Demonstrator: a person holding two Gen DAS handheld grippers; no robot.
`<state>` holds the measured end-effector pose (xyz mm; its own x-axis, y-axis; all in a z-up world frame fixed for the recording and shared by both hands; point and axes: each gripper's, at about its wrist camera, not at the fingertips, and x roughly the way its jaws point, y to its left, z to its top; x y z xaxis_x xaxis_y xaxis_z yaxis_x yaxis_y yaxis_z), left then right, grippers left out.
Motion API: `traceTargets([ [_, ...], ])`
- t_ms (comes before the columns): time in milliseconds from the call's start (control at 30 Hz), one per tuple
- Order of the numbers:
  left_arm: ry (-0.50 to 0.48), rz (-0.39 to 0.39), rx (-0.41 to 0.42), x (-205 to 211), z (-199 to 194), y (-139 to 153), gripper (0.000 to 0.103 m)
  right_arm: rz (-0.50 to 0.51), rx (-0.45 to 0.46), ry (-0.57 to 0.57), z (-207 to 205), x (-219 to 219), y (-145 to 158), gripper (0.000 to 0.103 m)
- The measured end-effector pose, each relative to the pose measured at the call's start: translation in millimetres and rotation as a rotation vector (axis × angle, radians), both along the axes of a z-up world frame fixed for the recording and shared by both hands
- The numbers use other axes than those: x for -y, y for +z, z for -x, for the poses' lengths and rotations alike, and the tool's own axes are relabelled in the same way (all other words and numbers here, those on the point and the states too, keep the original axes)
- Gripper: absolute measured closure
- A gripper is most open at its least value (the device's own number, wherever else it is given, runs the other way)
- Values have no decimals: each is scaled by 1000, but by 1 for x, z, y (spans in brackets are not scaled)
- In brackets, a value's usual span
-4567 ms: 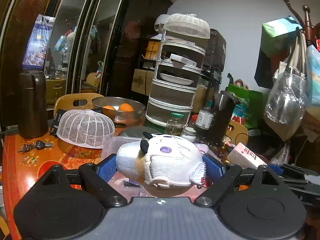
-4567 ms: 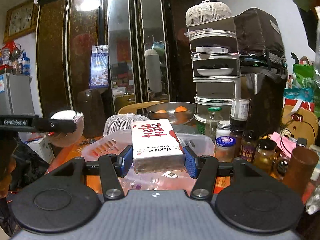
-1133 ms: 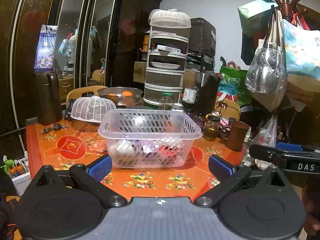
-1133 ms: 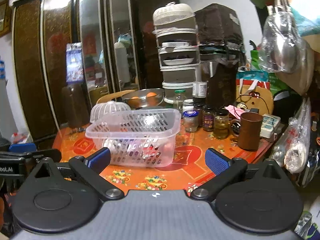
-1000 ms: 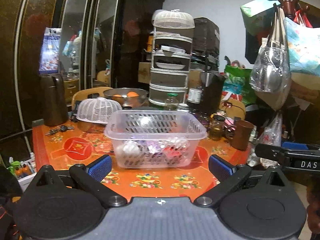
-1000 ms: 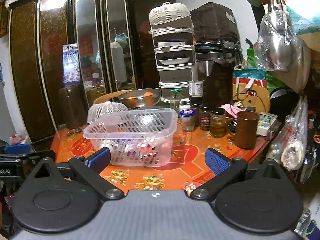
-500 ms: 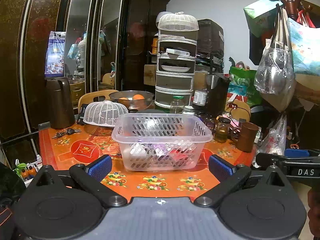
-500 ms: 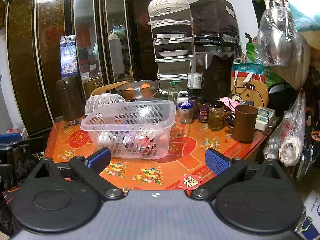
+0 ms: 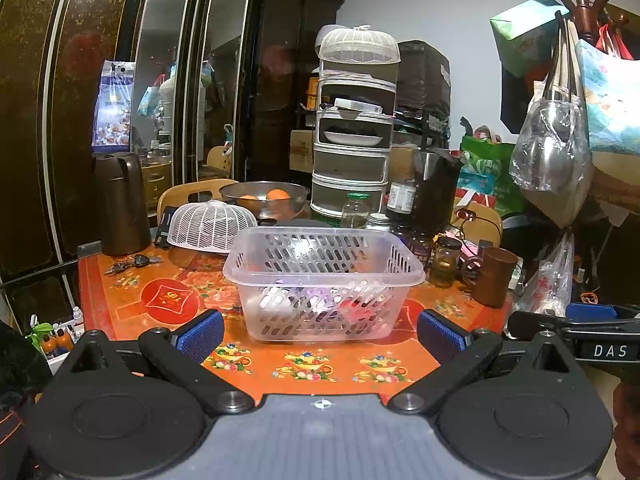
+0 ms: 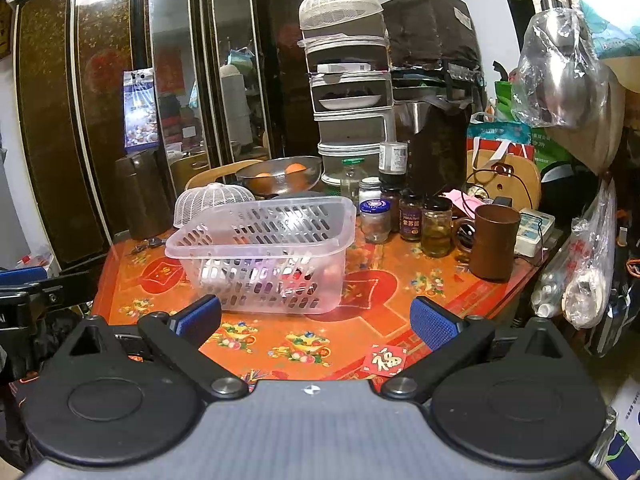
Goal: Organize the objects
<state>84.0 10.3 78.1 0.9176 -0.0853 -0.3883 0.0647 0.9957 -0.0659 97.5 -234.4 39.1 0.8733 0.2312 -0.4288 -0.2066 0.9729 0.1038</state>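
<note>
A clear slotted plastic basket (image 9: 324, 280) stands on the orange patterned table (image 9: 304, 364); it also shows in the right wrist view (image 10: 264, 256). Several small objects lie inside it, white, purple and red, blurred through the slots. My left gripper (image 9: 322, 334) is open and empty, held back from the table's near edge, in front of the basket. My right gripper (image 10: 316, 320) is open and empty, also back from the table, with the basket ahead to its left. The right gripper's arm shows at the right edge of the left wrist view (image 9: 580, 340).
A white mesh food cover (image 9: 212, 226), a metal bowl of oranges (image 9: 264, 200), a brown jug (image 9: 120, 204), keys (image 9: 132, 262), several jars (image 10: 408, 216) and a brown mug (image 10: 492, 240) stand behind and right of the basket. A tiered rack (image 9: 354, 128) stands at the back. Bags hang right.
Earlier my left gripper held a plush toy and my right a box above the basket. Both are now open and empty and have drawn back from the table.
</note>
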Motion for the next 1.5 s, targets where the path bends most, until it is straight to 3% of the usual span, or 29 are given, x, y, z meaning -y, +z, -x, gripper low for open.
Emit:
traceTargets([
  [1500, -4, 10, -12, -1, 0, -3, 0, 6, -6, 21, 0, -5, 1, 0],
])
